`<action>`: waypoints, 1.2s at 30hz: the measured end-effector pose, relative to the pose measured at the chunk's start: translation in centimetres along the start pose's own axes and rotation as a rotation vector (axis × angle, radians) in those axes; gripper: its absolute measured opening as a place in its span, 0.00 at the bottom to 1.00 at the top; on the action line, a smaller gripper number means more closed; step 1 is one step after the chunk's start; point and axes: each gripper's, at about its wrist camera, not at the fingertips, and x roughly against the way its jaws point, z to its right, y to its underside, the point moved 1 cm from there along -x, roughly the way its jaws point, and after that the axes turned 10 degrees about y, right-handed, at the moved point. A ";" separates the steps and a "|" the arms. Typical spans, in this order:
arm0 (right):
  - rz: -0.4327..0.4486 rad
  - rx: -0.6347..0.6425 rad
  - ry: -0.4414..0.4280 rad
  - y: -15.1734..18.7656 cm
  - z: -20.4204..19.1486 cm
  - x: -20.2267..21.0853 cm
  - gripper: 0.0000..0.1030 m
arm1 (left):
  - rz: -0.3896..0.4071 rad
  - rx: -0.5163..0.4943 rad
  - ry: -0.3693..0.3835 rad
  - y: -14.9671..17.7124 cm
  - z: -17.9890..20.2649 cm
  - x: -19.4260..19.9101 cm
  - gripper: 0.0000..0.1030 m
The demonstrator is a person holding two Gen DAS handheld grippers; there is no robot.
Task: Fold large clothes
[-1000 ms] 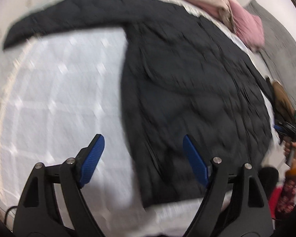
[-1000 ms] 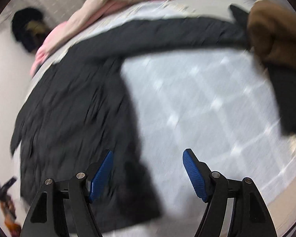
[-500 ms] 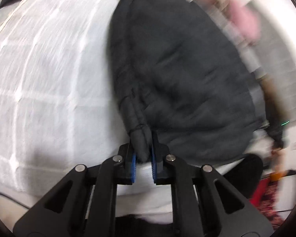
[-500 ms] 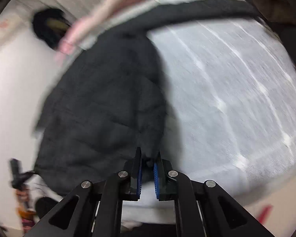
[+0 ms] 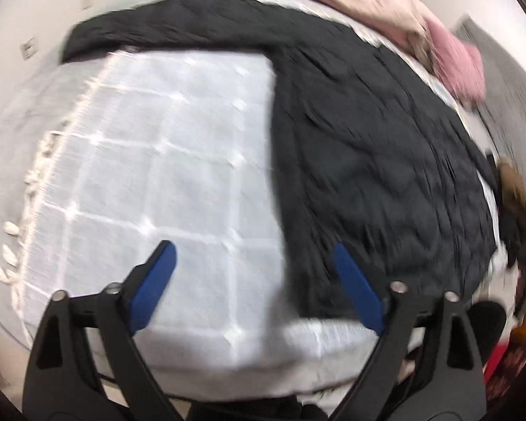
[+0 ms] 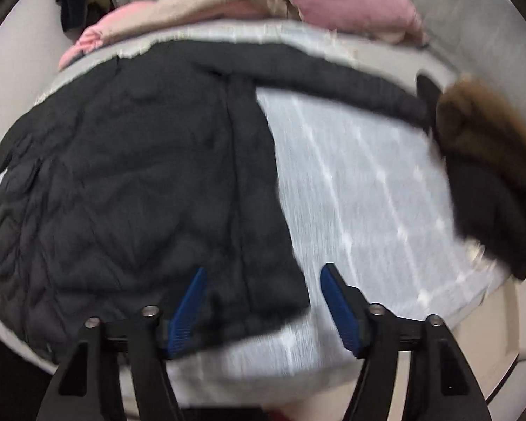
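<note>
A large black quilted coat [image 5: 368, 147] lies spread on a bed, body toward me, one sleeve [image 5: 164, 31] stretched across the far side to the left. In the right wrist view the same coat [image 6: 129, 182] fills the left half, its other sleeve [image 6: 333, 80] reaching right. My left gripper [image 5: 252, 266] hangs above the coat's near left hem corner, jaws opening wide, nothing held between the blue pads. My right gripper [image 6: 263, 291] hovers over the near right hem corner, jaws opening, the cloth lying below them and not pinched.
A pale grey checked bedspread [image 5: 157, 161] covers the bed. Pink and beige bedding [image 6: 298, 3] is piled along the far side. A dark garment with a brown fur trim [image 6: 487, 161] lies at the right edge. The bed's near edge [image 6: 298, 358] is just below the grippers.
Half a second ago both grippers were shut on the coat's near hem. Both have let go, spread their jaws and drawn back and up; the hem now lies flat.
</note>
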 end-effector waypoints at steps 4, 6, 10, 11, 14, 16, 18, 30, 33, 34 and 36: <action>0.069 0.010 0.025 -4.0 -4.0 0.5 0.72 | 0.082 0.106 -0.045 -2.8 -2.7 -0.2 0.92; 0.070 0.001 -0.013 -5.9 -5.8 0.2 0.72 | 0.149 0.153 -0.057 -4.8 -4.1 -0.5 0.92; 0.062 -0.033 -0.137 -9.9 -9.9 -0.2 0.72 | 0.247 0.225 -0.066 -8.5 -6.6 -1.7 0.92; 0.066 -0.039 -0.167 -11.0 -11.1 -0.2 0.72 | 0.260 0.253 -0.066 -9.2 -7.3 -1.9 0.92; 0.088 -0.039 -0.228 -14.1 -14.3 -0.2 0.72 | 0.309 0.362 -0.042 -11.8 -10.0 -2.7 0.92; 0.100 -0.029 -0.242 -15.1 -15.7 -0.8 0.73 | 0.338 0.432 -0.042 -12.9 -11.9 -3.5 0.92; 0.112 -0.018 -0.261 -15.4 -17.0 -2.1 0.76 | 0.349 0.480 -0.044 -13.6 -13.4 -4.3 0.92; -0.051 -0.158 -0.370 -16.0 -15.1 -10.2 0.77 | 0.488 0.705 -0.036 -17.5 -20.7 -5.4 0.17; -0.044 -0.105 -0.333 -16.4 -15.7 -10.6 0.77 | 0.547 0.701 -0.034 -17.9 -19.5 -4.0 0.07; -0.041 -0.085 -0.324 -16.4 -15.8 -10.7 0.77 | 0.569 0.657 -0.043 -18.4 -18.7 -3.2 0.06; -0.036 -0.043 -0.305 -16.1 -15.8 -10.7 0.77 | 0.606 0.561 -0.084 -19.6 -16.2 -1.7 0.05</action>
